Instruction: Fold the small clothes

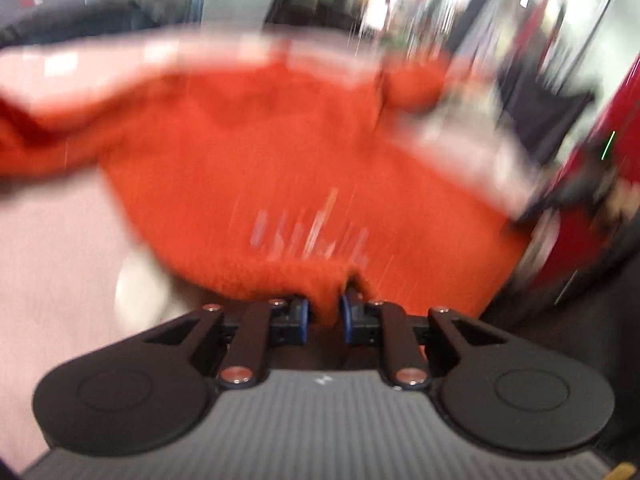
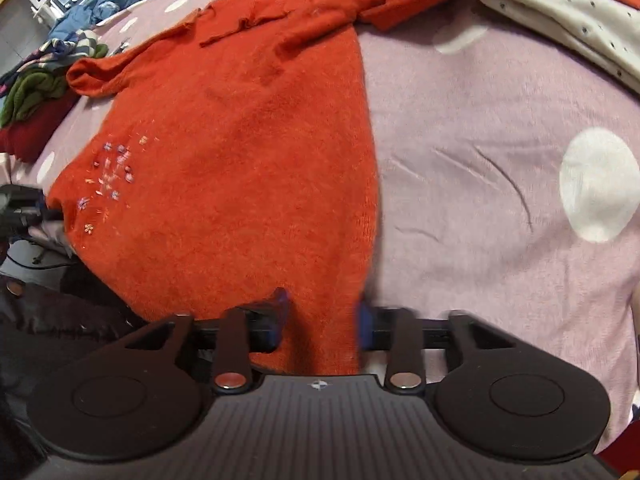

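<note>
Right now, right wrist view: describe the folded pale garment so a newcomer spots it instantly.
Start from the lilac bedspread with big white dots that fills the view, then look to its far right corner. There, beside the spread-out orange sweater, lies the folded cream garment. It is the only pale piece, sprinkled with tiny dark dots, unlike the plain orange knit.

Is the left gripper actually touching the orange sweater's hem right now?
Touching. The left wrist view, though blurred, shows the left gripper with its blue pads closed on a pinch of the orange sweater at its hem, fabric bunched between them.
</note>
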